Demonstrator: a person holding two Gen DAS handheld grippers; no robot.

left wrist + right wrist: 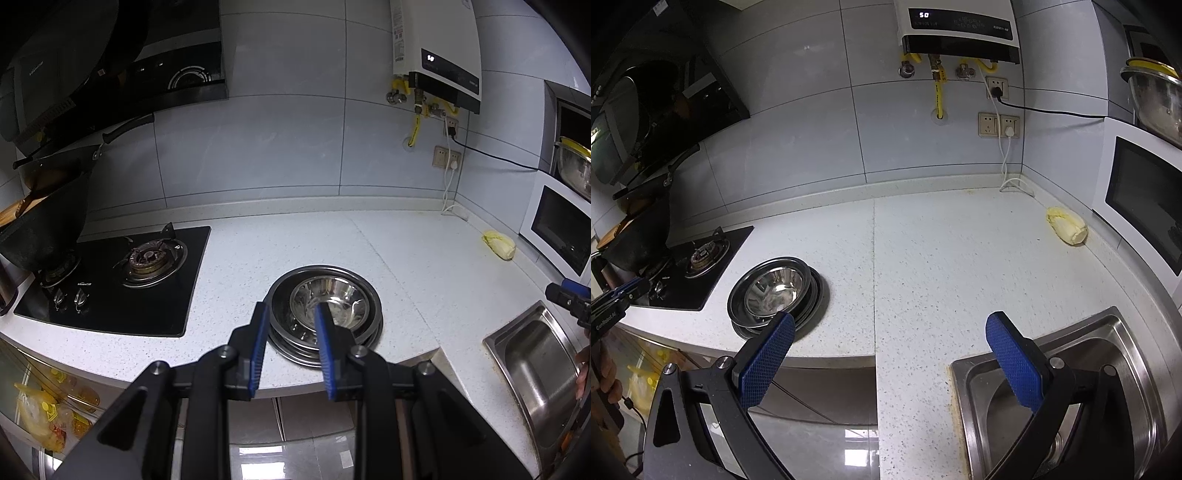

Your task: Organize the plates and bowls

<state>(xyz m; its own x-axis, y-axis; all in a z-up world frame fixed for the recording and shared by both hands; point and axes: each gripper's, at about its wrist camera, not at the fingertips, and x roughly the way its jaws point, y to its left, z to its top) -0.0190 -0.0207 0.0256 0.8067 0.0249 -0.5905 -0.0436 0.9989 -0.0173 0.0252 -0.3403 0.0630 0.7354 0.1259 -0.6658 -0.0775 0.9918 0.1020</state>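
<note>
A steel bowl [343, 295] [775, 284] sits upright on a low stack of steel plates [373, 332] [812, 306] near the front edge of the white counter. In its own view my left gripper [291, 306] hovers in front of the stack with a narrow gap between its blue pads. The right wrist view shows the left gripper [631, 288] off to the stack's left, clear of it and holding nothing. My right gripper [890, 321] [565, 295] stands wide open and empty over the counter's front edge, its right finger above the sink.
A steel sink [535, 362] [1108, 354] is set into the counter at the right. A black gas stove [110, 280] with a wok [44, 229] lies left. A cabbage piece [1067, 225] lies beside a white microwave [1145, 199]. Cables hang at the back wall.
</note>
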